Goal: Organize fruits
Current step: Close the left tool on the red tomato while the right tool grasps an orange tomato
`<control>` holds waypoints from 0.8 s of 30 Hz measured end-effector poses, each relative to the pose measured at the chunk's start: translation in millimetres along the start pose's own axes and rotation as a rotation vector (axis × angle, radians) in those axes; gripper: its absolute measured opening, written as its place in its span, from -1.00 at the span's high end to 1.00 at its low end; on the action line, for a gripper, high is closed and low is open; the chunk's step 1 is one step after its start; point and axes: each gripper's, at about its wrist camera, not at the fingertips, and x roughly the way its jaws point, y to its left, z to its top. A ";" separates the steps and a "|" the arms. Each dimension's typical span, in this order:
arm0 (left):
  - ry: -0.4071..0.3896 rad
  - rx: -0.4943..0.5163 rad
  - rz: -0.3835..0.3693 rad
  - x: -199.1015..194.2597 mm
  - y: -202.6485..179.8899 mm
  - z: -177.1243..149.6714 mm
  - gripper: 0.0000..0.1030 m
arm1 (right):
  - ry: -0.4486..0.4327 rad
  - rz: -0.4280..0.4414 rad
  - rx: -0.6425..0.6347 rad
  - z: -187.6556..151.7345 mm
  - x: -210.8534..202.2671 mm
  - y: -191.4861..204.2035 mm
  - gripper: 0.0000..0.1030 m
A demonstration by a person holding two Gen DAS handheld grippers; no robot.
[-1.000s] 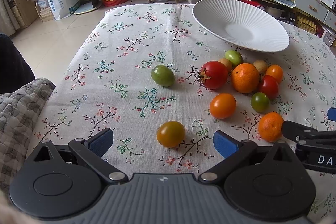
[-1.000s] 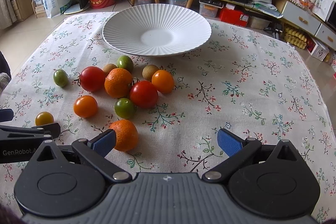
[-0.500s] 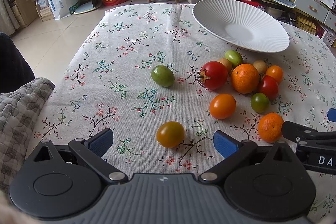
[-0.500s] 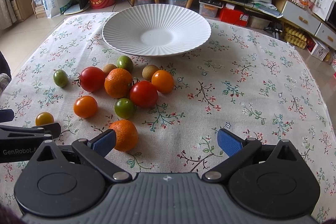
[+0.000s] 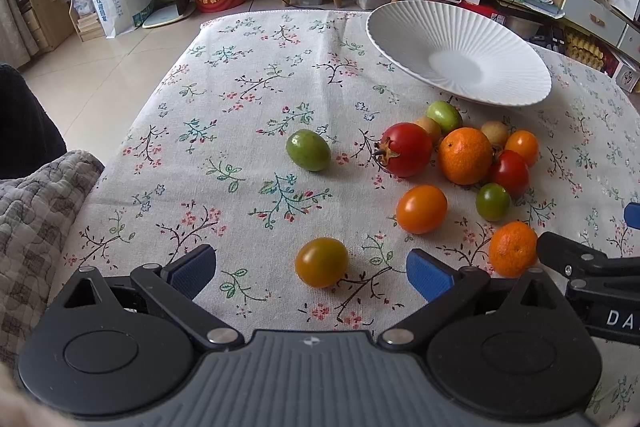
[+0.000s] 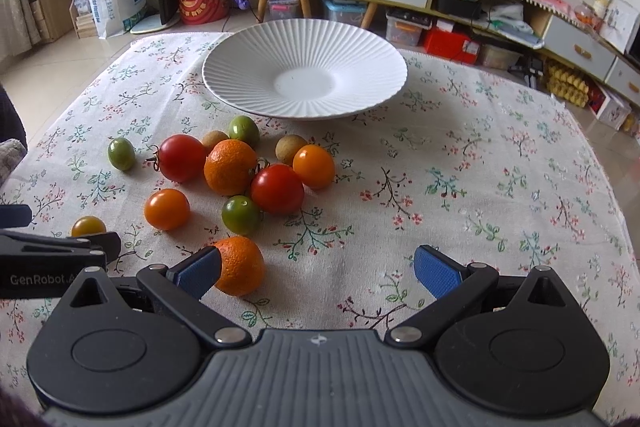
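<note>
Both tongs are released. The left gripper hovers at the table's near edge, its blue pads either side of a yellow-orange cherry tomato. The right gripper has a small orange mandarin just beside its left pad. The remaining fruits cluster near the empty ribbed white ceramic plate, toward the far edge of the floral tablecloth.

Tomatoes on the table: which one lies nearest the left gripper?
The small yellow-brown tomato, lying alone right in front of the open left gripper. The red, orange and green ones lie farther off, toward the white plate.
</note>
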 end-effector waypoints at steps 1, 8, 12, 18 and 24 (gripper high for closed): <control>-0.001 0.001 0.000 0.0 -0.1 0.3 -0.83 | -0.007 -0.006 -0.007 -0.4 0.8 -0.9 -0.99; 0.012 -0.006 -0.004 7.0 2.3 3.7 -0.83 | 0.014 -0.002 0.031 2.7 10.2 -8.2 -0.99; 0.005 -0.005 0.002 8.5 0.9 7.2 -0.83 | 0.016 -0.001 0.026 2.0 12.3 -6.6 -0.99; 0.000 -0.004 0.001 9.2 -1.6 11.8 -0.83 | 0.004 0.025 0.047 3.9 9.1 -7.4 -0.99; 0.004 -0.010 0.002 10.3 -3.3 15.7 -0.83 | -0.017 0.035 0.071 7.3 7.7 -12.8 -0.99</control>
